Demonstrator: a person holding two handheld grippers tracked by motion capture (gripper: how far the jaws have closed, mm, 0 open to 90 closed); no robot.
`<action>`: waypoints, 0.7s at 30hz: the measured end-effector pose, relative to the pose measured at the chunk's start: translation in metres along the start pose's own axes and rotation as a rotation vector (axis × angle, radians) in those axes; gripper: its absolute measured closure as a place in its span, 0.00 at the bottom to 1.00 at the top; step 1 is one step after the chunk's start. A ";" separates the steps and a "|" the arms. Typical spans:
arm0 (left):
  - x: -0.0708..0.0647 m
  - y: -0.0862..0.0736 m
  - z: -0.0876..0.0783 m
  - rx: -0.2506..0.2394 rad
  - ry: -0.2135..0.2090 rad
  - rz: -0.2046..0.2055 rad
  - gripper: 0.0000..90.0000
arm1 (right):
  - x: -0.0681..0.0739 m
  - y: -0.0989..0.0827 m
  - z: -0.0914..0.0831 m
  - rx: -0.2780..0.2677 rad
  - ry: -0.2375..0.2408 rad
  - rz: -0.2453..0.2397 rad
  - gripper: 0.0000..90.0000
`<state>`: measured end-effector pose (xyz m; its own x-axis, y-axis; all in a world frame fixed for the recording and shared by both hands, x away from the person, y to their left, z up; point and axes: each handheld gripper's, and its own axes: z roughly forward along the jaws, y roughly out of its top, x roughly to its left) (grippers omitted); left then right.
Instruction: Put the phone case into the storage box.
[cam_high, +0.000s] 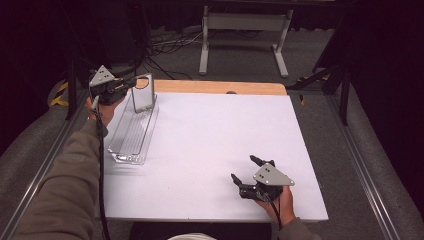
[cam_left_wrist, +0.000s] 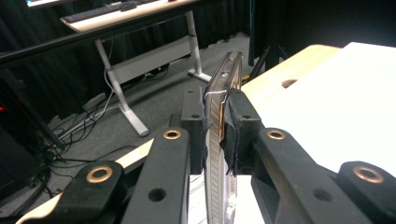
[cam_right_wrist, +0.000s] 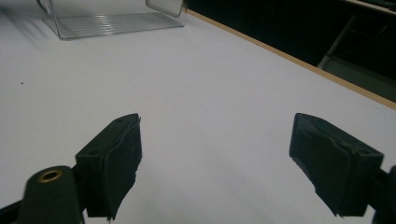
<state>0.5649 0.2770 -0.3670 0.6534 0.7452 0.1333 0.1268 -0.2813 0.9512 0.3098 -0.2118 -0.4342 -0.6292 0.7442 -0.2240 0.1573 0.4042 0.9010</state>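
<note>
A long clear plastic tray with a ribbed floor lies along the left side of the white table top. My left gripper is at the tray's far end, shut on its upright end wall. In the left gripper view that clear wall stands edge-on, pinched between the two black pads of the left gripper. My right gripper rests low over the table near its front right, open with nothing between its jaws. The right gripper view has the right gripper spread wide over bare table, with the tray far off.
A strip of wooden table edge with a small hole runs along the far side. Beyond it stands a white desk frame on grey carpet with cables. Metal rails flank the table left and right.
</note>
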 end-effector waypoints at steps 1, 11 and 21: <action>0.001 -0.001 0.002 0.004 -0.001 0.001 0.89 | 0.000 -0.001 0.000 0.000 -0.003 0.001 0.20; 0.007 -0.004 0.012 -0.002 0.041 -0.021 0.88 | 0.002 -0.006 0.001 0.020 0.002 0.010 0.20; 0.007 -0.003 0.020 0.039 0.126 0.036 0.83 | 0.004 -0.007 0.006 0.030 0.021 0.007 0.20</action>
<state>0.5845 0.2711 -0.3742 0.5598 0.8033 0.2034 0.1352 -0.3307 0.9340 0.3109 -0.2088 -0.4433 -0.6441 0.7356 -0.2098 0.1841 0.4153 0.8909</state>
